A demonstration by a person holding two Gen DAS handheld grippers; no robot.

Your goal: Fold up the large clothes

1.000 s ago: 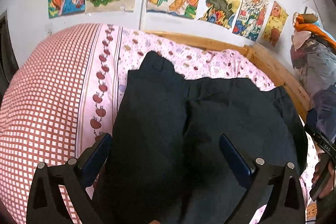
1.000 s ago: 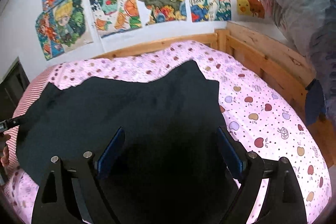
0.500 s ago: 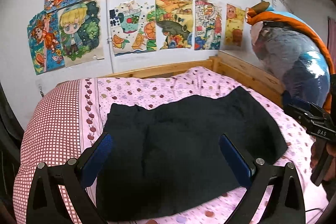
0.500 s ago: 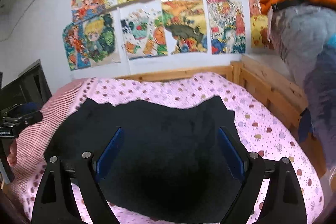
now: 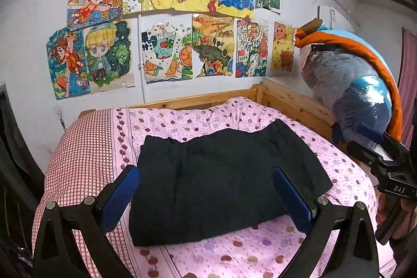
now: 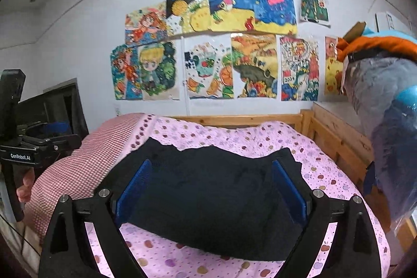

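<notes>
The left gripper [image 5: 206, 196] and the right gripper [image 6: 209, 192] both stand spread wide with nothing between their pads, clear above the dark garment [image 5: 221, 181]; the right one's jaws have just been opening a little further. The folding looks finished or nearly so. The garment lies as a compact, thick rectangle in the middle of the pink apple-print bedcover [image 5: 260, 252], its far edge slightly uneven.
</notes>
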